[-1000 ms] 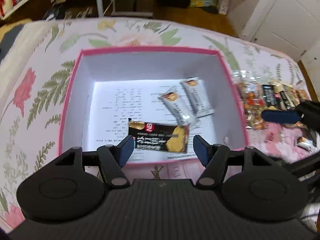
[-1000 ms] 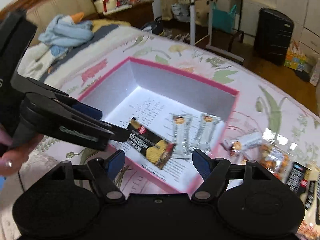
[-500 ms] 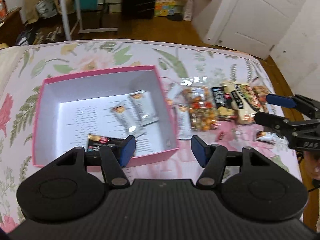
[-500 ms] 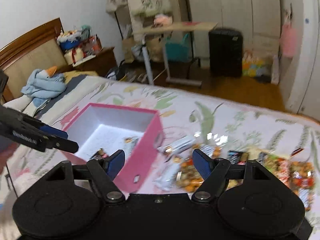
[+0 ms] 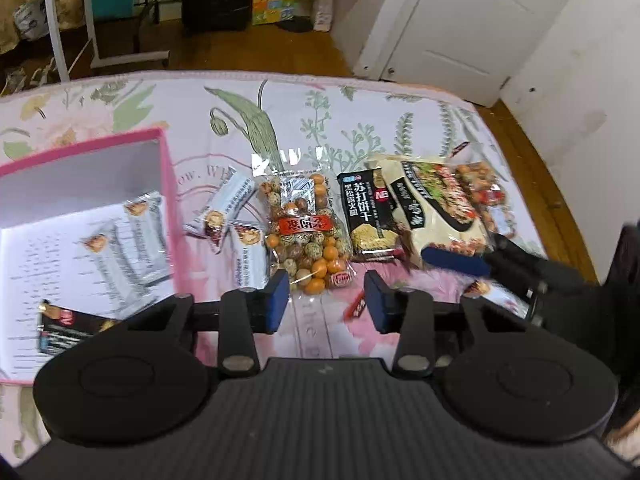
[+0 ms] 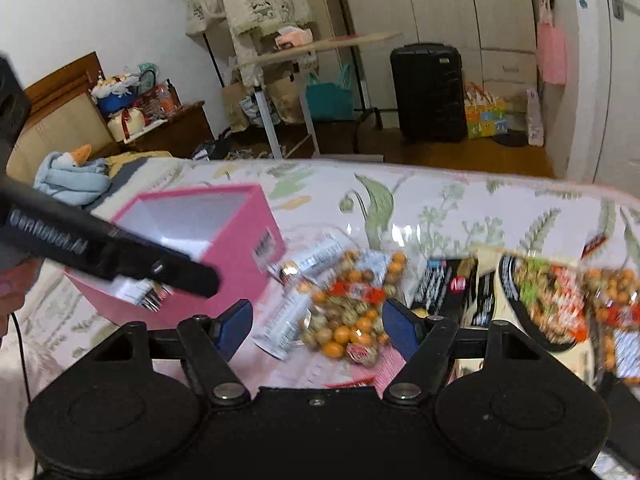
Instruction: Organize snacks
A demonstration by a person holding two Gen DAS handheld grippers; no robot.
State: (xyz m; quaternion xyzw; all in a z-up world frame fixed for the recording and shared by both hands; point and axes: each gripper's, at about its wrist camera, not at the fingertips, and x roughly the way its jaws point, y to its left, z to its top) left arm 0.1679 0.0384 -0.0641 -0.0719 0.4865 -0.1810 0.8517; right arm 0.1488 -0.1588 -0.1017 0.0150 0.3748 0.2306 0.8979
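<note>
Snack packs lie in a row on the floral bedspread (image 5: pixel 280 112) just right of the pink box (image 5: pixel 170 208): silver bars (image 5: pixel 224 212), clear bag of nuts (image 5: pixel 308 232), black cracker pack (image 5: pixel 366 212), cream pack (image 5: pixel 432 204). Box holds two silver bars (image 5: pixel 132 236) + one dark pack (image 5: pixel 68 324). L gripper (image 5: pixel 326 300) w/ jaws closing, nothing between; R gripper (image 6: pixel 318 324) jaws apart, also closing, empty, above the nuts.

Snack packets (image 5: pixel 306 228) beside pink box (image 5: pixel 170 200) — flat
</note>
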